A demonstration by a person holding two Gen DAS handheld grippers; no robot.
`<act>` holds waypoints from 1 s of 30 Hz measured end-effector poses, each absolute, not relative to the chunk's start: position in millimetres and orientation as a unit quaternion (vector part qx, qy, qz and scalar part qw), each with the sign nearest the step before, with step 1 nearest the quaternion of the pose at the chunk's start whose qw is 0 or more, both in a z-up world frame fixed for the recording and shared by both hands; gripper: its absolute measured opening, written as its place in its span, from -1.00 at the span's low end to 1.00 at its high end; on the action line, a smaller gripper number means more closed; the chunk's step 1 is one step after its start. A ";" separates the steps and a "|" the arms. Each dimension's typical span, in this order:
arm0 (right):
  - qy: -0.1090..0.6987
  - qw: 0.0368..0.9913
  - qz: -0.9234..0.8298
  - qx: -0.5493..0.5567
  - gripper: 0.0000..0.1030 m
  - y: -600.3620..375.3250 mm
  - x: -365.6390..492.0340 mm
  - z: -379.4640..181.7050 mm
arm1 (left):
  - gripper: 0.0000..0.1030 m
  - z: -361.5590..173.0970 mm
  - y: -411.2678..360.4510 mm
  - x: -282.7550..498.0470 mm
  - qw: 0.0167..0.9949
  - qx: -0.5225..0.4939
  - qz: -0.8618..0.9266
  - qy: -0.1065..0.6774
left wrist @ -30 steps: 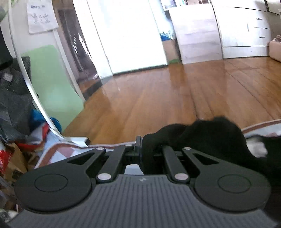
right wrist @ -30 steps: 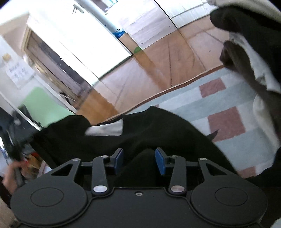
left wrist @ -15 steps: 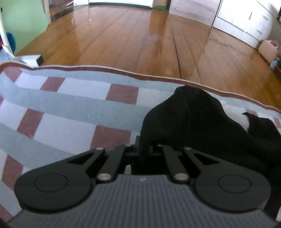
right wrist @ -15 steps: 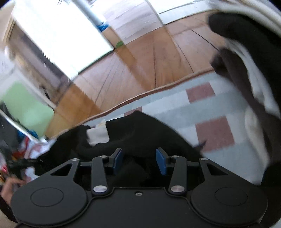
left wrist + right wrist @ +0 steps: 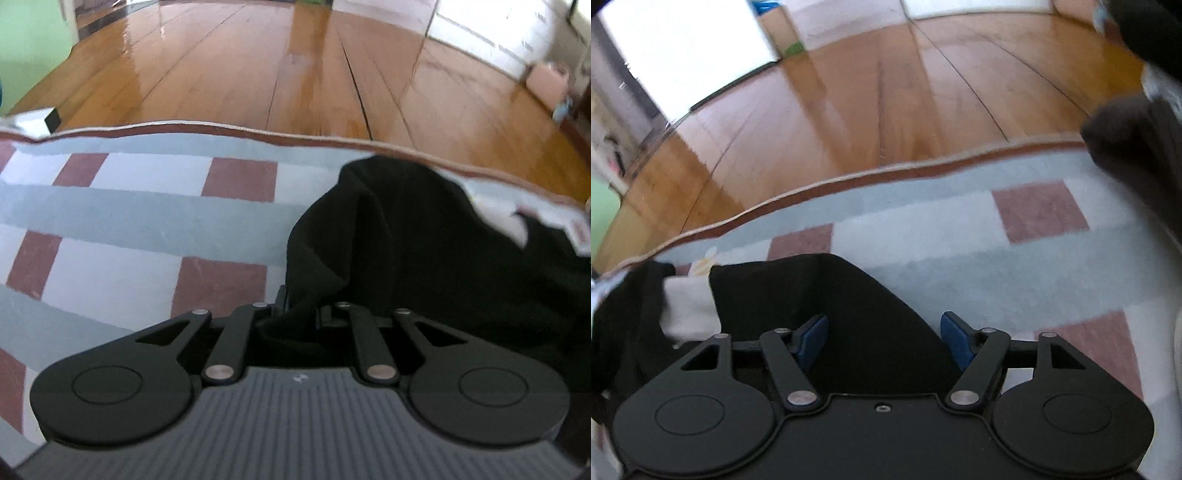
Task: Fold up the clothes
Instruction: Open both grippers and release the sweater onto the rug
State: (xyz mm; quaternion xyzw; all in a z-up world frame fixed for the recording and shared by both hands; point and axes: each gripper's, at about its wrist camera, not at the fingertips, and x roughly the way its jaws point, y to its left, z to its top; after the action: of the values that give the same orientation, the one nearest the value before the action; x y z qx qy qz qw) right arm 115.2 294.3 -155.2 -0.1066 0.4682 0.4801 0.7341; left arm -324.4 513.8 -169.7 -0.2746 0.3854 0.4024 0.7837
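While the left gripper is easing its narrow jaws around bunched black fabric, the right gripper is opening wide over one soft black garment. It's lying on a checked rug.

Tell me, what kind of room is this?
Most likely a room in a home: a polished wooden floor, a checked rug with a black garment on it, and white drawers along the far wall.

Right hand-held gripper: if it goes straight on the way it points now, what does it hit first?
Most likely the black fabric garment, which already lies between the opening jaws of the right hand-held gripper, with the blue pads clear of it. Beyond lies the checked grey, white and maroon rug; depth is unclear.
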 end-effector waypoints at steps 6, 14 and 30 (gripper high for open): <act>0.406 0.763 0.490 -0.113 -0.91 270.9 84.6 -123.6 | -0.93 -170.6 499.4 -336.2 0.790 -0.263 0.447 0.326; 0.205 0.829 0.498 -0.148 -0.96 256.7 51.0 8.6 | -0.94 -86.3 479.8 -356.7 0.823 -0.100 0.504 0.243; 0.305 0.834 0.423 -0.180 0.28 280.7 89.6 -19.7 | 0.26 -90.0 531.0 -266.0 0.825 -0.149 0.435 0.329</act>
State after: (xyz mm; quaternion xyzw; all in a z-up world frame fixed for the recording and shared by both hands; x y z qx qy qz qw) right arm 89.6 280.7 -19.7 -0.1799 0.3049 0.4233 0.8339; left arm -266.0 531.0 -90.0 -0.1490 0.3287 0.4350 0.8249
